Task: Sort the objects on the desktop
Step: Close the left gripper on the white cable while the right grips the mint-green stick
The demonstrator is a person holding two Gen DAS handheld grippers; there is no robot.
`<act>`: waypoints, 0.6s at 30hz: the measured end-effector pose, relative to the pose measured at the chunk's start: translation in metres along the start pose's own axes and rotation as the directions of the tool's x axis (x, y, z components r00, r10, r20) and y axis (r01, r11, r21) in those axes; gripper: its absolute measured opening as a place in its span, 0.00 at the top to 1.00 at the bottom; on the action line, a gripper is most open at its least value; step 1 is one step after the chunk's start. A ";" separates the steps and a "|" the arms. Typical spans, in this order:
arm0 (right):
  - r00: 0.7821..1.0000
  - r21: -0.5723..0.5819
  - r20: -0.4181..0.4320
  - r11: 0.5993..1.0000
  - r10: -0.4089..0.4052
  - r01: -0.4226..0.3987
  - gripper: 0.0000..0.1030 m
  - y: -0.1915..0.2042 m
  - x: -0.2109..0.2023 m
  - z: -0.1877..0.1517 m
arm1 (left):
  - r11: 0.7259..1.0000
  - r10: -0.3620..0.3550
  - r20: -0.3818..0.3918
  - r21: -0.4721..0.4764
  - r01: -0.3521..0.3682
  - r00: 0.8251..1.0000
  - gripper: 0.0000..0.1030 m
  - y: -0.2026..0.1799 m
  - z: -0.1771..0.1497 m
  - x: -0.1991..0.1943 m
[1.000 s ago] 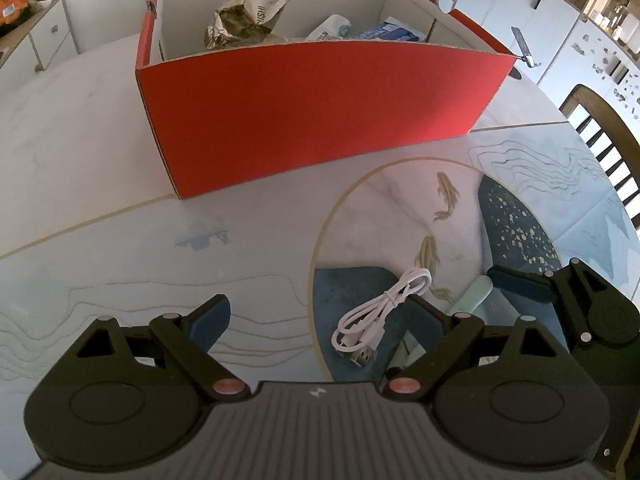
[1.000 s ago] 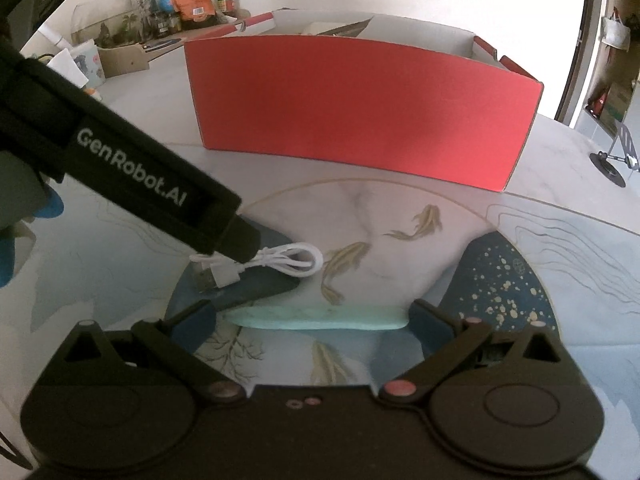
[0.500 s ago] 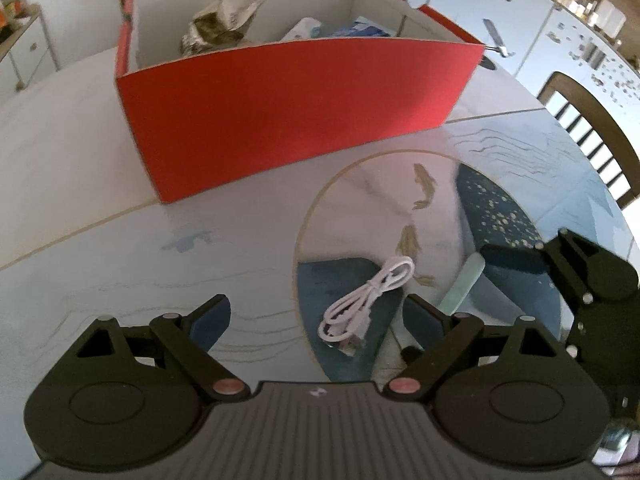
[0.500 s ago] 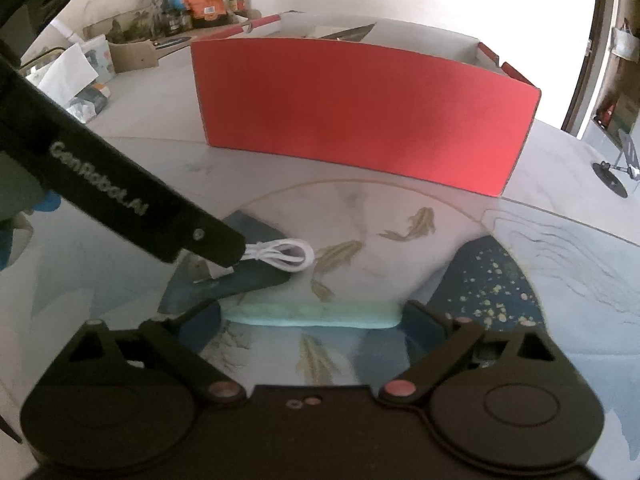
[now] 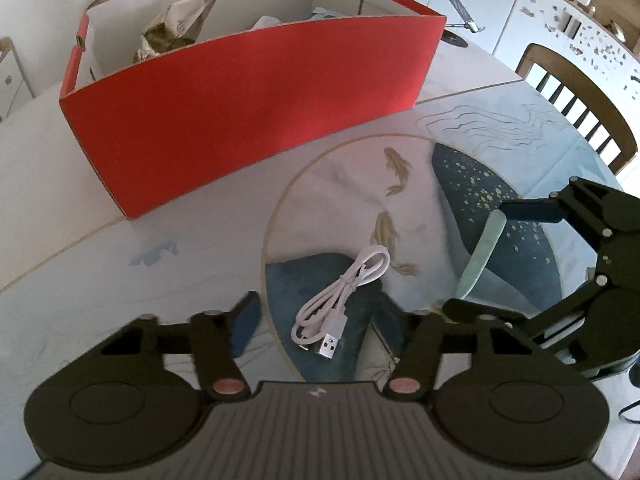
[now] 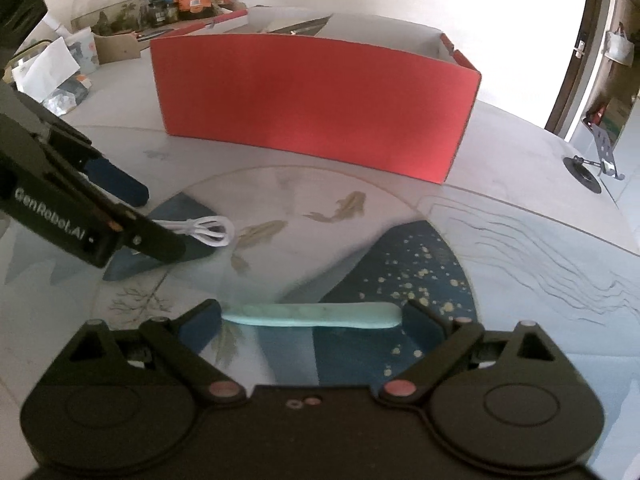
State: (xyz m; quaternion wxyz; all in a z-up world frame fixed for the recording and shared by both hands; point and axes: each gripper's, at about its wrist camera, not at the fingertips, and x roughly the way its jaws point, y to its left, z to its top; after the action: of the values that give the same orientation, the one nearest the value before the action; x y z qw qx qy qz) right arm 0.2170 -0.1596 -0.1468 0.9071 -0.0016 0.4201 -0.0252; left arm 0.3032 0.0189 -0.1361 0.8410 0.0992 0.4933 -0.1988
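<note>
A coiled white USB cable lies on the patterned table, between the fingers of my left gripper. Its jaws are closing and the pads stand clear of the cable on both sides. From the right wrist view the left gripper covers one end of the cable. My right gripper is shut on a mint-green bar, held end to end between wide jaws. In the left wrist view the right gripper and its bar sit right of the cable. The red box stands behind.
The red box holds a crumpled wrapper and other items. A phone stand stands on the table at the right. A wooden chair is beyond the table's edge. Bags and paper clutter lie at the far left.
My left jaws have narrowed around the cable. The right gripper has slid the mint-green bar to the right, away from the fish pattern and the cable.
</note>
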 end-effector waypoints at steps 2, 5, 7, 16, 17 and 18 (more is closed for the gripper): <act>1.000 0.001 0.002 1.000 -0.002 0.002 0.06 -0.001 0.000 0.000 | 0.999 0.024 0.003 0.021 -0.024 1.000 0.62 -0.002 0.000 0.000; 1.000 0.005 0.001 1.000 -0.003 0.003 0.06 -0.003 0.000 -0.001 | 0.999 0.017 0.003 0.050 -0.017 1.000 0.73 -0.005 -0.001 0.000; 1.000 0.005 0.001 1.000 -0.002 0.002 0.06 -0.003 0.000 -0.001 | 0.996 0.017 -0.003 0.083 -0.017 1.000 0.76 -0.010 -0.001 -0.001; 1.000 0.003 0.004 1.000 -0.005 0.005 0.06 -0.004 -0.002 0.000 | 0.999 -0.021 -0.003 0.041 0.021 1.000 0.80 -0.008 -0.003 -0.006; 1.000 0.004 0.005 1.000 -0.004 0.004 0.06 -0.004 -0.003 0.001 | 0.999 -0.019 -0.002 0.036 0.019 1.000 0.80 -0.007 -0.003 -0.006; 1.000 0.005 0.007 1.000 -0.004 0.004 0.06 -0.005 -0.004 0.001 | 0.999 -0.019 -0.001 0.032 0.019 1.000 0.80 -0.007 -0.003 -0.006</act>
State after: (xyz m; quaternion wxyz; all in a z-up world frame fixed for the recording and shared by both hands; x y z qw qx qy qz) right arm 0.2155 -0.1640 -0.1430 0.9084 0.0000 0.4171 -0.0281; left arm 0.2950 0.0151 -0.1318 0.8373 0.1079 0.4911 -0.2146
